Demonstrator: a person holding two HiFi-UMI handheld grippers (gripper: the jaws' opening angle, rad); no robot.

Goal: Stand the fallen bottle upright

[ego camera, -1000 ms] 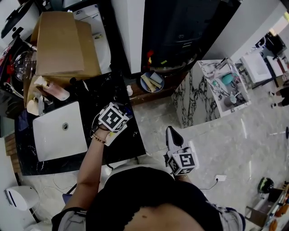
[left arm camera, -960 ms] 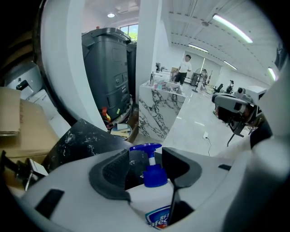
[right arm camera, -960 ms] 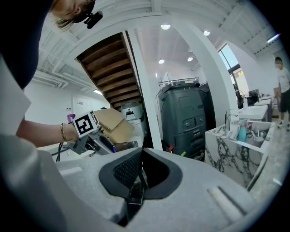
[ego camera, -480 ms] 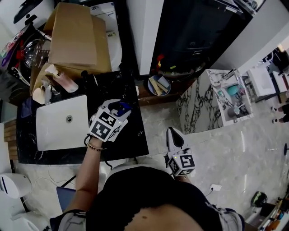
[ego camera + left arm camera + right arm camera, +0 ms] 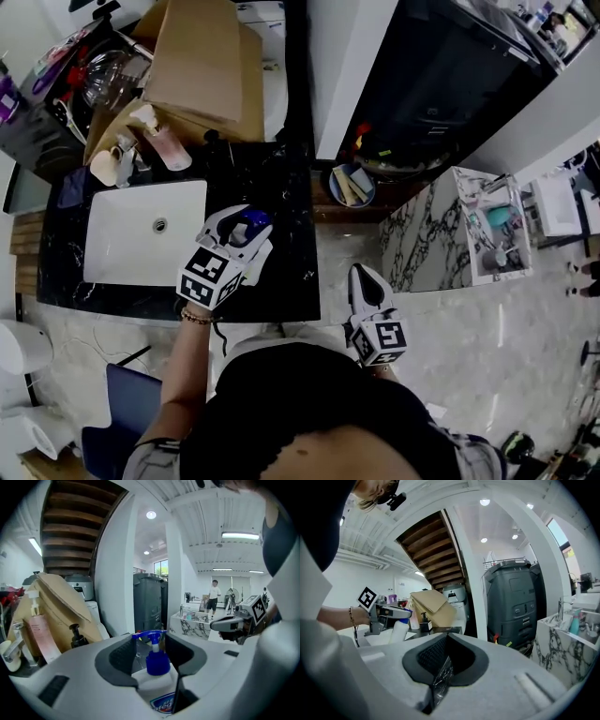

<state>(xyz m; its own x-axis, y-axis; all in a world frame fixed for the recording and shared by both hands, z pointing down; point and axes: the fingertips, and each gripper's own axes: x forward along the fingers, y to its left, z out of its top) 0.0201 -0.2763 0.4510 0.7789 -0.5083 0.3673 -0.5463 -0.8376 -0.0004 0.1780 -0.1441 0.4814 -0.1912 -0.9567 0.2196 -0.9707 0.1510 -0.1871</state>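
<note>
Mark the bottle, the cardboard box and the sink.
bottle [image 5: 157, 663], left gripper view, on its blue pump collar.
cardboard box [image 5: 202, 56], head view, on the top flap.
sink [image 5: 117, 246], head view, on the bare white basin left of the drain.

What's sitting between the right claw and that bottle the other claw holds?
Nothing stands there. The head view shows only black counter top and pale floor between the right claw and the bottle.

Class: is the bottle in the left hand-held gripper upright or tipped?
Roughly upright: the bottle shows its blue pump uppermost, between the jaws of the left hand-held gripper, which have just been closing.
</note>
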